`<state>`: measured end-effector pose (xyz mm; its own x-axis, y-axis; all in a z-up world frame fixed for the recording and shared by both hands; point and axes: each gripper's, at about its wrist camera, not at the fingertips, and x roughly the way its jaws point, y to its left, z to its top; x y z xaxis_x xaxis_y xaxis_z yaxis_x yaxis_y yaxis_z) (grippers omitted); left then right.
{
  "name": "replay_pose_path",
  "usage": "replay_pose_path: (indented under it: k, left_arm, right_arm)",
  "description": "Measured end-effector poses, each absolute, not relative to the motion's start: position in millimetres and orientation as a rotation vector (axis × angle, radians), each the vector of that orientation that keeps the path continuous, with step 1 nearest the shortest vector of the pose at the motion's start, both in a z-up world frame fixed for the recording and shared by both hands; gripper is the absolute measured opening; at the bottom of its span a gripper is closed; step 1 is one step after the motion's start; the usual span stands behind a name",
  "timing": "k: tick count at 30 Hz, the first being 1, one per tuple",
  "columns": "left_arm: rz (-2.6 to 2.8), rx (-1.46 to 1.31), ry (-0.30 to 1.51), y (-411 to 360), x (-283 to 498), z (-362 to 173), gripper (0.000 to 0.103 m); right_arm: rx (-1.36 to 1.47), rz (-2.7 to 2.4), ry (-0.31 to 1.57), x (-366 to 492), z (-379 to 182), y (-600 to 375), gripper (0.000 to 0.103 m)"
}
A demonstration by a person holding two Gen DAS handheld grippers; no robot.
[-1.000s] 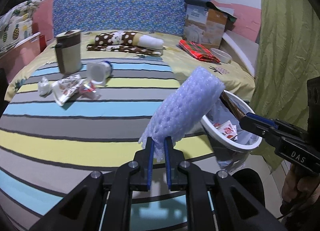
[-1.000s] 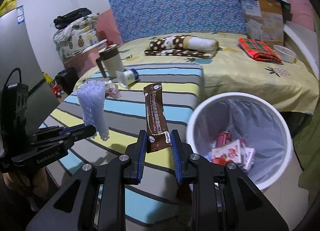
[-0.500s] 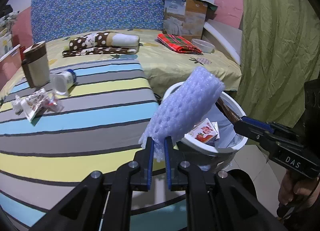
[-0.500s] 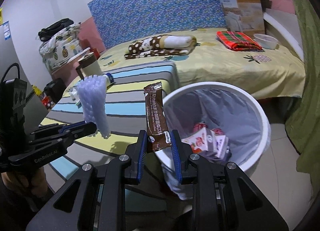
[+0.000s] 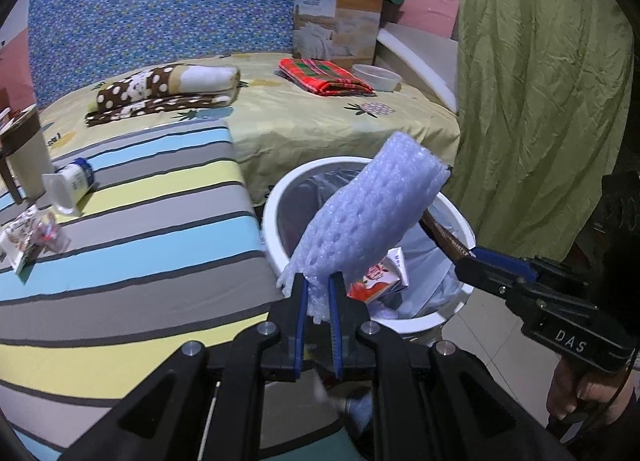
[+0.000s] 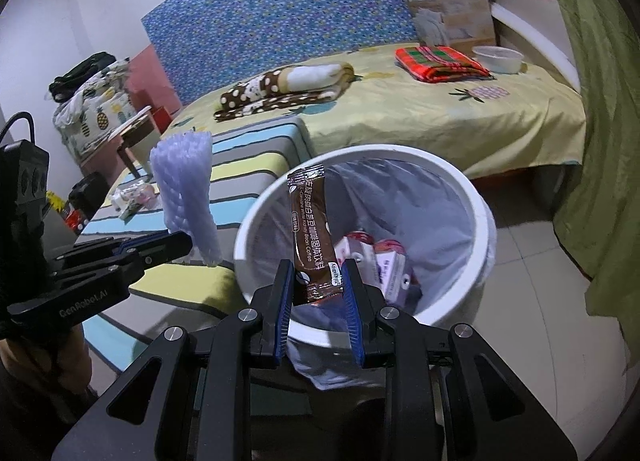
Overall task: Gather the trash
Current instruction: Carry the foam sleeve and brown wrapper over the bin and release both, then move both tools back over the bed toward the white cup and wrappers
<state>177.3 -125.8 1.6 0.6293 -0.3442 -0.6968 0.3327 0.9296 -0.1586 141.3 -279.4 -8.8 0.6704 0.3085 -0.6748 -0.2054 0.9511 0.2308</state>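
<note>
One white bin [image 6: 486,221], lined, beside the bed. Left tongs [image 5: 318,285] pinch one foam sleeve [image 5: 368,217]; right tongs [image 6: 316,281] pinch one coffee sachet [image 6: 312,233], both over the rim. Best centre each above the opening before letting go. Two cartons inside, I judge.

The trash bin [image 6: 478,221] stands beside the striped mattress [image 5: 140,229], before the bed [image 6: 460,121], cartons [image 6: 394,267] inside.
</note>
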Motion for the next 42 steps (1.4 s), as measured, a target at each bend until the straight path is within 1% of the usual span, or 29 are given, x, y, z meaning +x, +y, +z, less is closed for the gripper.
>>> replay_pose_path:
  k: [11, 14, 17, 19, 20, 25, 37, 42]
  left_arm:
    - [-0.417, -0.026, 0.847, -142, 202, -12, 0.011]
    - [-0.415, -0.038, 0.86, -141, 208, -18, 0.013]
    - [-0.416, -0.051, 0.872, -142, 213, -24, 0.021]
    - [-0.421, -0.069, 0.877, -140, 216, -26, 0.042]
    - [-0.426, -0.08, 0.877, -139, 216, -26, 0.043]
    - [-0.428, -0.089, 0.865, -134, 214, -25, 0.043]
    - [-0.422, -0.106, 0.826, -118, 191, -12, 0.043]
    - [-0.402, -0.112, 0.801, -107, 180, -3, 0.043]
  right_arm:
    - [0.156, 0.247, 0.838, 153, -22, -289, 0.027]
    - [0.16, 0.246, 0.855, 158, -26, -291, 0.027]
    - [0.17, 0.252, 0.87, 165, -29, -291, 0.027]
    - [0.169, 0.255, 0.878, 168, -31, -290, 0.027]
    - [0.166, 0.252, 0.879, 169, -31, -290, 0.027]
    - [0.155, 0.247, 0.872, 165, -29, -288, 0.03]
    - [0.138, 0.267, 0.823, 151, -8, -275, 0.031]
    - [0.117, 0.281, 0.798, 143, 2, -263, 0.038]
